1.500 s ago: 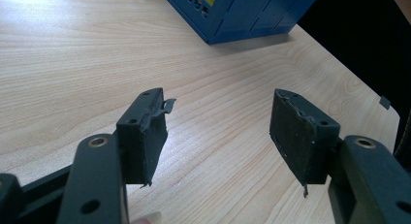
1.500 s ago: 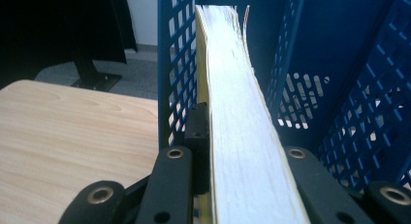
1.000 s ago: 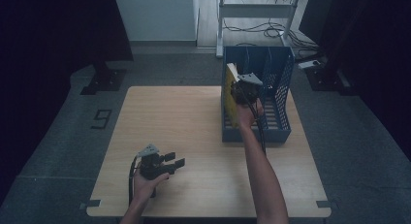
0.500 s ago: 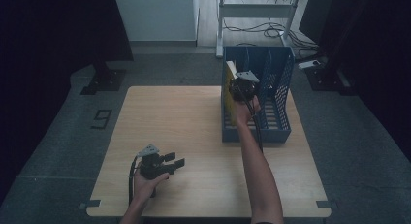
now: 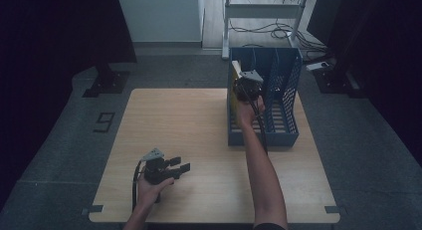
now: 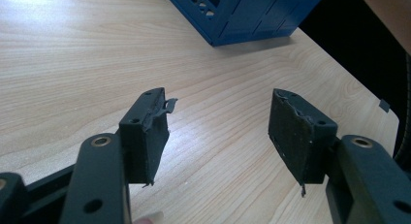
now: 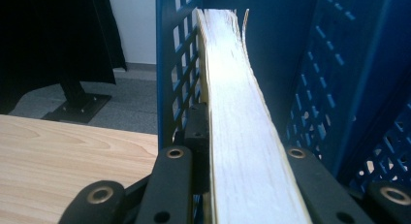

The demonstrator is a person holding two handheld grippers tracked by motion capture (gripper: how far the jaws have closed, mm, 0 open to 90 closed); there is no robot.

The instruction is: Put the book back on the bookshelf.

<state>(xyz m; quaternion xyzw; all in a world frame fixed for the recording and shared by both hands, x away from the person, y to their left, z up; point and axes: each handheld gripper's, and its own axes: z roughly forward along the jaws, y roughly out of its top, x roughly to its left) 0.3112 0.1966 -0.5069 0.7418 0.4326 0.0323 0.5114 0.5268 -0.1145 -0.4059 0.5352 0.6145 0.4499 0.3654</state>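
Observation:
A blue slotted file rack (image 5: 284, 93) stands on the right side of the wooden table (image 5: 189, 125). My right gripper (image 5: 247, 84) is shut on a book with a yellow cover (image 5: 232, 99) and holds it upright at the rack's left slot. In the right gripper view the book's white page edge (image 7: 237, 112) runs up between the jaws of the right gripper (image 7: 242, 153), beside the rack's left lattice wall (image 7: 172, 64). My left gripper (image 5: 182, 166) rests near the table's front left, open with nothing in it. The left gripper (image 6: 220, 132) looks toward the rack's base (image 6: 252, 10).
Behind the table stands a metal shelf frame (image 5: 263, 11) with cables on the floor. A black stand base (image 5: 104, 83) sits on the floor at the back left, and a "9" mark (image 5: 104, 121) lies left of the table. The table's edge is close to the rack's right side.
The right gripper and the book have shifted only slightly at the rack's left slot. The left gripper has stayed in place, open.

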